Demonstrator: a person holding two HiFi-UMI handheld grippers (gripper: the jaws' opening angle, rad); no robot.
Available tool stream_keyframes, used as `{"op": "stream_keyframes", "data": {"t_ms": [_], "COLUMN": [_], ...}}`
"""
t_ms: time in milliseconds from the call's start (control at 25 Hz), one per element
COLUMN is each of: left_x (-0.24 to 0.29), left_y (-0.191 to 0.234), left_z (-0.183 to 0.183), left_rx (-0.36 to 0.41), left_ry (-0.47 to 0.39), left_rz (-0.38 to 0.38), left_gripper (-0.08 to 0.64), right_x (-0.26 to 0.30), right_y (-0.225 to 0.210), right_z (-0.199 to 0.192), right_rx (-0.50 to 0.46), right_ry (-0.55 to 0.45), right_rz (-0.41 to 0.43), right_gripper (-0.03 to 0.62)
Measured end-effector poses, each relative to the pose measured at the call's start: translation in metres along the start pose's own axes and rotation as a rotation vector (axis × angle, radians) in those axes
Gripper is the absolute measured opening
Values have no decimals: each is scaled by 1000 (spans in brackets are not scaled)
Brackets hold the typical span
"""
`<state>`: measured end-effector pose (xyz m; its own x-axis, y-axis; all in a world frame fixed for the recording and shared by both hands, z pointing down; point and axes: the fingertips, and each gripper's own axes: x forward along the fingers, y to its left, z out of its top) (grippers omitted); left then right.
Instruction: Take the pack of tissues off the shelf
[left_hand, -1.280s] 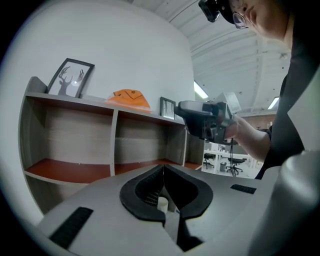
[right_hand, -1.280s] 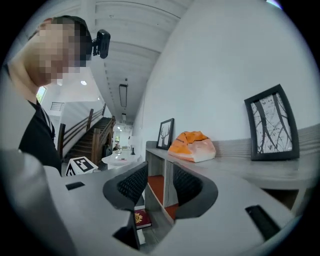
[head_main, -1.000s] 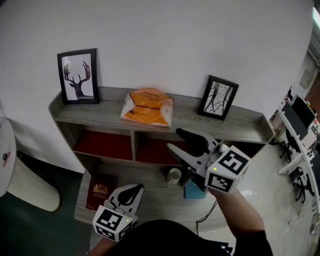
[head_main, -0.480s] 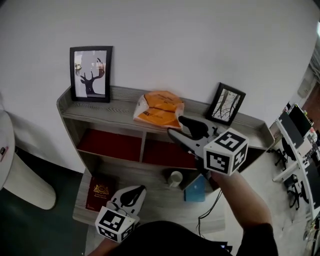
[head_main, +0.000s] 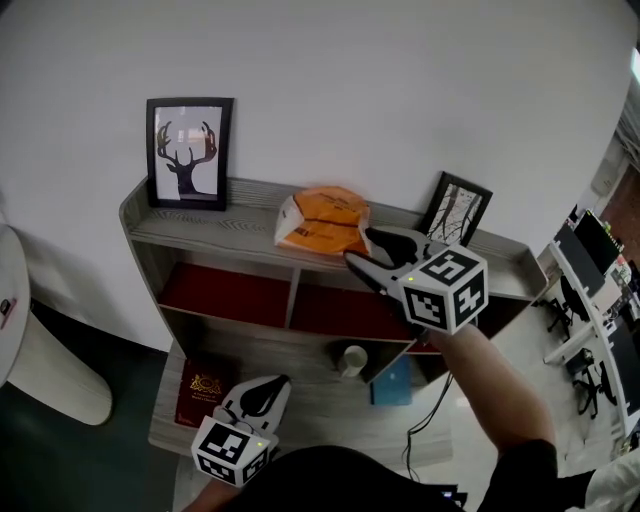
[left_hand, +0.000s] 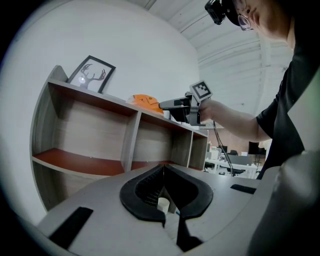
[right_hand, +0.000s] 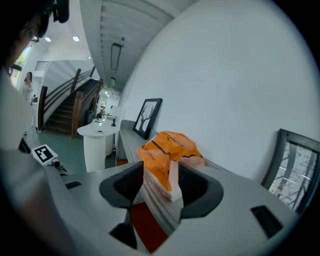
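Observation:
The orange and white pack of tissues (head_main: 322, 222) lies on the top board of the grey shelf unit (head_main: 200, 226), between two framed pictures. My right gripper (head_main: 365, 250) is raised to the pack's right end. Its jaws are opening, and in the right gripper view (right_hand: 161, 181) the near end of the pack (right_hand: 167, 152) sits in the gap with no pad pressing on it. My left gripper (head_main: 262, 392) hangs low in front of the shelf's bottom board, shut and empty (left_hand: 164, 189). The left gripper view also shows the pack (left_hand: 145, 101) and the right gripper (left_hand: 167, 105) beside it.
A deer picture (head_main: 188, 152) stands at the top board's left end, a tree picture (head_main: 455, 208) just right of the pack. On the bottom board are a white cup (head_main: 351, 359), a red book (head_main: 205, 385) and a blue item (head_main: 392, 382). A white round table (head_main: 20, 330) stands left.
My right gripper has risen from the lower shelf level to the top board and now reaches the pack's right end, its jaws a little wider. The left gripper has stayed low and shut.

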<state>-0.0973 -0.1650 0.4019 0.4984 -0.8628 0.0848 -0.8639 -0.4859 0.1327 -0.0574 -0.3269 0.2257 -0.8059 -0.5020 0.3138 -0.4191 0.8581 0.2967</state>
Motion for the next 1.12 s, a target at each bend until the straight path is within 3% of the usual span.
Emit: {"op": "stream_keyframes", "data": {"t_ms": [160, 440, 600, 1120], "left_x": [1, 1, 0, 7], "left_y": [-1, -7, -5, -9], "left_z": [-1, -3, -5, -9], "left_rx": [-12, -21, -22, -29], "left_ry": [-5, -2, 2, 41], "left_rz": [-8, -5, 3, 11], "left_gripper": [17, 17, 17, 17], "right_x": [4, 11, 16, -39], "right_y": [-1, 14, 18, 16], "right_z": [-8, -12, -12, 5], "right_rx": [-14, -207, -333, -316], "right_ry": [45, 113, 127, -61], "right_rz": [26, 29, 15, -10], "right_gripper": [173, 169, 65, 21]}}
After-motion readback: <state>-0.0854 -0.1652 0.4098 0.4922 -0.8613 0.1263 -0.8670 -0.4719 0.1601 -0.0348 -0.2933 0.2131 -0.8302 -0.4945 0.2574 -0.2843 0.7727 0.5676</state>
